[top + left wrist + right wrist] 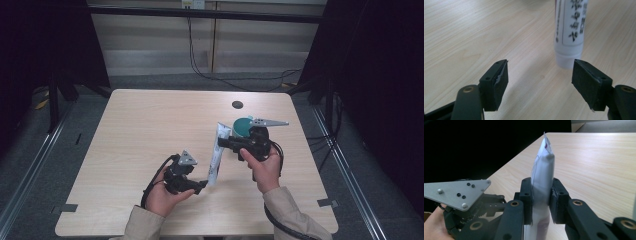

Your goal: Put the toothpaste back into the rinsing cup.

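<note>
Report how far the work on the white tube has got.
Done: the right gripper is shut on the white tube, holding it cap-down off the table. In hand: the open left gripper is lined up near the cap. Left, probably: closing on the cap and unscrewing it.

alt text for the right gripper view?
The right gripper pinches a white tube between its black jaws, crimped end up, over a light wood table. The left gripper's grey plate sits at lower left.

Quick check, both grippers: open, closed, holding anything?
Left gripper: open, jaws apart just short of the tube's cap.
Right gripper: closed on the white tube.
</note>
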Demonstrator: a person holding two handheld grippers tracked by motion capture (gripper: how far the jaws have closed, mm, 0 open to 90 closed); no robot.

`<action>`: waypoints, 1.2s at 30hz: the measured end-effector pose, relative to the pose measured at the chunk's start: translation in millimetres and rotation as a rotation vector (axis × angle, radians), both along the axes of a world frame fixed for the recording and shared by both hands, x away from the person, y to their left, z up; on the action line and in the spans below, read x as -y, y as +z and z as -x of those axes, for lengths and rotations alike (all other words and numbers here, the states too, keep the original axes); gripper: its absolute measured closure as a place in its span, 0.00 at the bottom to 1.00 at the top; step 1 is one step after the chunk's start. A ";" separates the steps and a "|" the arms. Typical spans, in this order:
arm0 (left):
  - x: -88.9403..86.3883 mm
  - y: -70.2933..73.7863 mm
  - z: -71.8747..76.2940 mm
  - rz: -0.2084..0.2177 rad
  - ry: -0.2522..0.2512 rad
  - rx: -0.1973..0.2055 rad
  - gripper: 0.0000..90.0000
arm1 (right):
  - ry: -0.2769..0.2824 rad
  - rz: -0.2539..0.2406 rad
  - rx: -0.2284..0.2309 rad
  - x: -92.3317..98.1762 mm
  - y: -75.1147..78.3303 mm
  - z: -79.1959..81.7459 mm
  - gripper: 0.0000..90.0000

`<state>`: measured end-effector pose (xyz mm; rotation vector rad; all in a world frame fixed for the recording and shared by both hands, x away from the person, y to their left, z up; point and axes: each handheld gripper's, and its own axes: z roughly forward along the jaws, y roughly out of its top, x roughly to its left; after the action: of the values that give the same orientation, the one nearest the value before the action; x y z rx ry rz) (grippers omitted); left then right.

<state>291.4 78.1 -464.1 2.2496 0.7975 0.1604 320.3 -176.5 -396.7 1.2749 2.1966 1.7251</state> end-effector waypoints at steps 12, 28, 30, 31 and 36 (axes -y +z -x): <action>-10.6 -13.4 -3.2 -0.014 0.008 0.019 0.29 | -0.039 0.009 0.069 19.9 6.0 2.7 0.83; -17.5 -28.2 -5.3 -0.045 0.015 0.027 0.25 | -0.074 0.003 0.106 35.8 12.5 2.9 0.83; -18.2 -30.0 -5.3 -0.035 0.017 0.024 0.24 | -0.078 0.011 0.110 36.9 13.5 2.8 0.83; -18.7 -30.6 -5.4 -0.041 0.010 0.025 0.24 | -0.077 0.012 0.110 37.4 14.0 2.7 0.83; -20.5 -35.0 -5.0 -0.049 0.012 0.033 0.23 | -0.082 0.011 0.114 40.4 15.6 2.1 0.83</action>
<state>296.5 98.5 -499.0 2.2826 0.7976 0.2239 318.2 -216.9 -381.1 1.2137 2.0593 1.7086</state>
